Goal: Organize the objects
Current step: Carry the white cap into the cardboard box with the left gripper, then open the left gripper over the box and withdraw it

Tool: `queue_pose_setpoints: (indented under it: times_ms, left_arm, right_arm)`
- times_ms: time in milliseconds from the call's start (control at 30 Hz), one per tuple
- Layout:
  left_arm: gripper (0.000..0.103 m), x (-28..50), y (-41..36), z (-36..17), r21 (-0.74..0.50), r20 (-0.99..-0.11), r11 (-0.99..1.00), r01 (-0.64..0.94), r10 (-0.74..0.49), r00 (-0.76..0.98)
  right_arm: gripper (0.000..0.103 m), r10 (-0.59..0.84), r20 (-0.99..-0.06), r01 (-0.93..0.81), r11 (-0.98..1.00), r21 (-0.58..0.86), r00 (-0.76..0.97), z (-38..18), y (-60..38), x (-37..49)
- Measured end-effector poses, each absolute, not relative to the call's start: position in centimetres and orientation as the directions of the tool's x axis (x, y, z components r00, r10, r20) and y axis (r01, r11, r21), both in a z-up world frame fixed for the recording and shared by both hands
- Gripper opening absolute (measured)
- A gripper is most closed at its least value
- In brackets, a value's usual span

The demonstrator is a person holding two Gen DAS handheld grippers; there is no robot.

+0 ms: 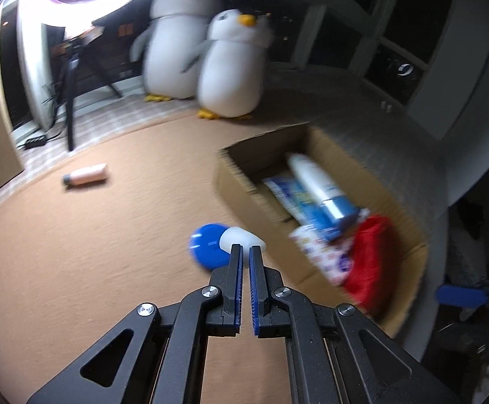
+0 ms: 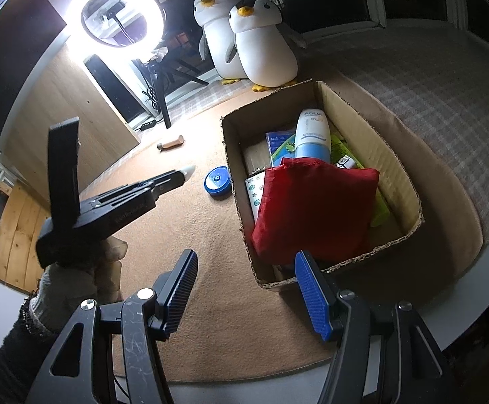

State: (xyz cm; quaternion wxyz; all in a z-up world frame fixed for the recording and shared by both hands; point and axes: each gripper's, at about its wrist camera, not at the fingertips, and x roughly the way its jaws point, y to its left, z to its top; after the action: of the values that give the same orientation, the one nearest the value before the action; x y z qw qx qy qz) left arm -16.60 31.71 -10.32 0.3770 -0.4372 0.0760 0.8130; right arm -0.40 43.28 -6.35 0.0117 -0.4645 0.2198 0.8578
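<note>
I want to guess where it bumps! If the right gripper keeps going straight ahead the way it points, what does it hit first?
Probably the near wall of the cardboard box, with the red pouch just behind it. The right gripper is open and empty, aimed at that corner. Depth is hard to judge, so it might pass over the rim.

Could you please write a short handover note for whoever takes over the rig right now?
Left gripper: jaws shut on a small white object, held above the tan mat.
Right gripper: jaws open, empty, at the near edge of the cardboard box.
Done: the box holds a red pouch, a white and blue bottle and several packets.
Left: box the white object, then the blue round container and pink bottle lying on the mat.
</note>
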Motion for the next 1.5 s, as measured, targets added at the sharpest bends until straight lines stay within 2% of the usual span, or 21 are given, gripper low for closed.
queue_pose_setpoints:
  times_ms: [333, 367, 467, 667, 933, 1200, 1500]
  left_arm:
    - [0.004, -13.6, 38.1, -8.7, -0.198, -0.754, -0.607, -0.77, 0.596, -0.276]
    - [0.01, -13.5, 38.4, -8.7, -0.201, -0.756, -0.596, -0.777, 0.599, -0.264]
    - [0.015, -13.3, 39.2, -8.7, -0.197, -0.764, -0.591, -0.782, 0.593, -0.255]
    - [0.017, -14.0, 38.1, -8.2, -0.209, -0.765, -0.613, -0.762, 0.588, -0.263]
    - [0.017, -17.3, 30.5, -5.9, -0.224, -0.758, -0.715, -0.662, 0.555, -0.344]
    - [0.017, -21.3, 19.8, -4.0, -0.2, -0.773, -0.84, -0.504, 0.451, -0.445]
    - [0.02, -22.5, 12.8, -0.3, -0.077, -0.753, -0.896, -0.436, 0.339, -0.564]
  right_arm:
    - [0.057, -0.168, -0.804, -0.251, -0.897, 0.365, -0.571, -6.4, 44.6, 0.7]
    - [0.057, -0.165, -0.804, -0.254, -0.896, 0.364, -0.571, -6.4, 44.7, 0.9]
    - [0.057, -0.164, -0.803, -0.265, -0.89, 0.371, -0.573, -6.4, 45.1, 1.1]
    - [0.057, -0.171, -0.8, -0.267, -0.885, 0.381, -0.575, -6.3, 45.2, 1.0]
    - [0.057, -0.226, -0.798, -0.214, -0.89, 0.402, -0.559, -6.3, 42.6, -0.6]
    - [0.057, -0.268, -0.805, -0.129, -0.912, 0.388, -0.53, -6.1, 37.9, -3.4]
    - [0.057, -0.277, -0.799, -0.053, -0.932, 0.358, -0.533, -5.4, 33.6, -7.1]
